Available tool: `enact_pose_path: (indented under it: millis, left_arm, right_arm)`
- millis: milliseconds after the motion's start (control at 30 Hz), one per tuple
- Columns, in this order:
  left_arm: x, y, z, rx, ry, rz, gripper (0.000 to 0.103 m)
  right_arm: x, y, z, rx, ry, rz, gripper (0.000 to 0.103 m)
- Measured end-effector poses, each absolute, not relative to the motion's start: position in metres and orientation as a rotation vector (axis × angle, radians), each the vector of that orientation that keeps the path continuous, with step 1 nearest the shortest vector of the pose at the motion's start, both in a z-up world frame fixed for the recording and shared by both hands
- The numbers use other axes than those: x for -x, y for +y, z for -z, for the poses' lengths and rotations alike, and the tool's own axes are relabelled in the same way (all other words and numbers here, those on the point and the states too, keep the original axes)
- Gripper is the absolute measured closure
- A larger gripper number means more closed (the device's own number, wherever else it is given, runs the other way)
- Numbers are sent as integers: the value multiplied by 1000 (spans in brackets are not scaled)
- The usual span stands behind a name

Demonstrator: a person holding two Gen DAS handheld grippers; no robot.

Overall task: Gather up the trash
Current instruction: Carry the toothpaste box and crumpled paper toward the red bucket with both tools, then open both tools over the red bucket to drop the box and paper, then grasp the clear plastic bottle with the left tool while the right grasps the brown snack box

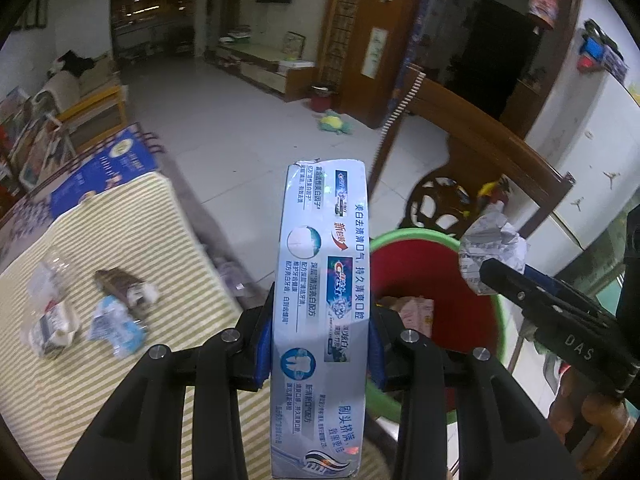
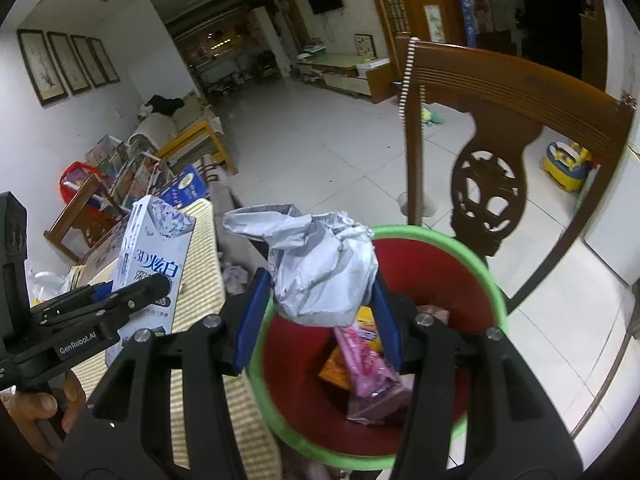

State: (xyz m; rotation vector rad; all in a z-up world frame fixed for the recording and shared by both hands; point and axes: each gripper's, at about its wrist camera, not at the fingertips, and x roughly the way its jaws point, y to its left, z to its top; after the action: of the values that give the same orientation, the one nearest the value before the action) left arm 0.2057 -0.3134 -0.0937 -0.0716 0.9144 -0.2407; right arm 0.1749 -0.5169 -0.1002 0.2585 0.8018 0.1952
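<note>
My left gripper (image 1: 320,344) is shut on a long toothpaste box (image 1: 322,288), held upright beside the red bin with a green rim (image 1: 400,236). The box also shows in the right wrist view (image 2: 150,264). My right gripper (image 2: 320,300) is shut on a crumpled grey paper ball (image 2: 320,268), held over the bin (image 2: 440,240); the ball also shows in the left wrist view (image 1: 490,248). The bin holds pink and orange wrappers (image 2: 364,364). More wrappers (image 1: 116,316) lie on the striped tablecloth (image 1: 80,380).
A carved wooden chair (image 2: 500,168) stands right behind the bin. A blue bag (image 1: 104,168) lies at the table's far end. A bookshelf (image 2: 120,176) and bench stand to the left. A tiled floor with toys lies beyond.
</note>
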Motion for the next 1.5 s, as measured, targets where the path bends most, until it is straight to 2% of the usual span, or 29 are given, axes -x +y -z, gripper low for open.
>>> enact_pose_path:
  millis: [400, 767, 800, 867, 900, 1100, 1200, 1500]
  left_arm:
    - [-229, -376, 113, 47, 979, 361, 68]
    - [-239, -385, 126, 54, 1022, 399, 68]
    - [-239, -384, 126, 57, 1025, 400, 67]
    - [-239, -380, 126, 65, 1022, 397, 57]
    - [-237, -375, 124, 75, 1009, 392, 48]
    - [-233, -339, 111, 102, 937, 321, 36]
    - [-232, -296, 104, 114, 881, 209, 30]
    - [-238, -122, 122, 67, 914, -144, 27]
  right_arm:
    - [-169, -567, 111, -284, 838, -116, 54]
    - [-172, -574, 120, -299, 868, -97, 51]
    - [-173, -572, 121, -297, 870, -97, 50]
    - [-174, -570, 121, -297, 875, -90, 39]
    - [-174, -569, 121, -303, 871, -90, 36]
    - [-180, -552, 115, -310, 851, -112, 34]
    - [-185, -532, 113, -294, 846, -144, 33]
    - [-194, -447, 122, -254, 897, -279, 33]
